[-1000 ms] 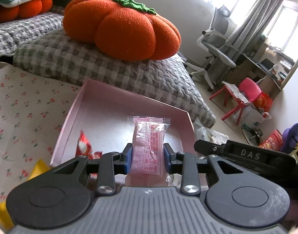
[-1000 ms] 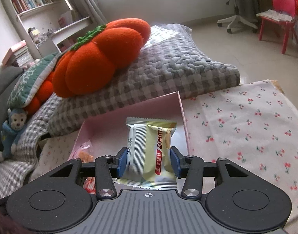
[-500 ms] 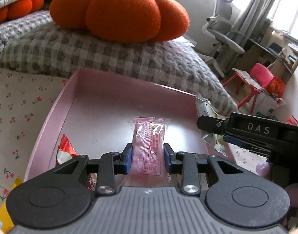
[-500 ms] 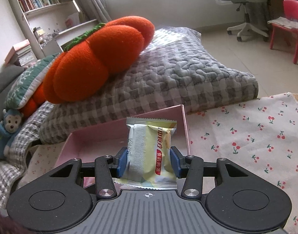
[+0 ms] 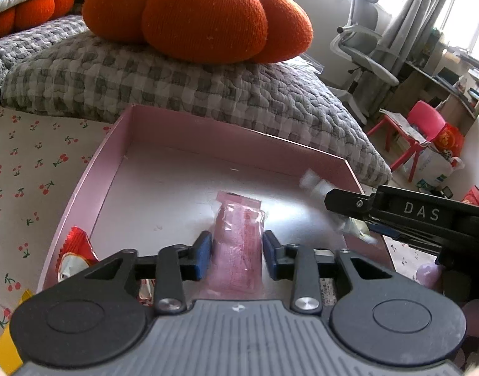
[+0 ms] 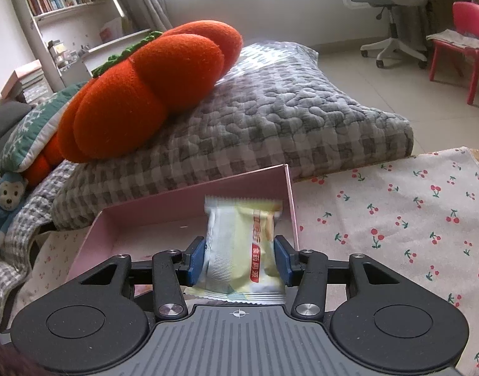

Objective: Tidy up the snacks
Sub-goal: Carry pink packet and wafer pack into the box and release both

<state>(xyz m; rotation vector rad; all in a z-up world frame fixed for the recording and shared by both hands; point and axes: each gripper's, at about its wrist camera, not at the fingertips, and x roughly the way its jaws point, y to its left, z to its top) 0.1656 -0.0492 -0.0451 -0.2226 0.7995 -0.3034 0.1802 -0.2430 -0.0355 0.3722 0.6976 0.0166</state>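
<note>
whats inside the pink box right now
A pink snack packet between the left gripper pads, a red wrapper in the near corner. The gripper body hides the box's near edge.

**Around the tray**

The tray (image 5: 92, 185) sits on the cherry-print cloth (image 6: 396, 206). Behind the tray lies the quilted cushion (image 5: 208, 91), with the pumpkin pillow (image 5: 201, 15) on it. A foil snack packet (image 5: 75, 250) lies in the tray's near-left corner; a clear-wrapped snack (image 5: 239, 235) lies mid-tray.

We see a pink packet (image 5: 239, 238) lying lengthwise near the pink box's (image 5: 92, 181) front edge. A pale yellow packet (image 6: 244, 247) sits in its right corner.
</note>
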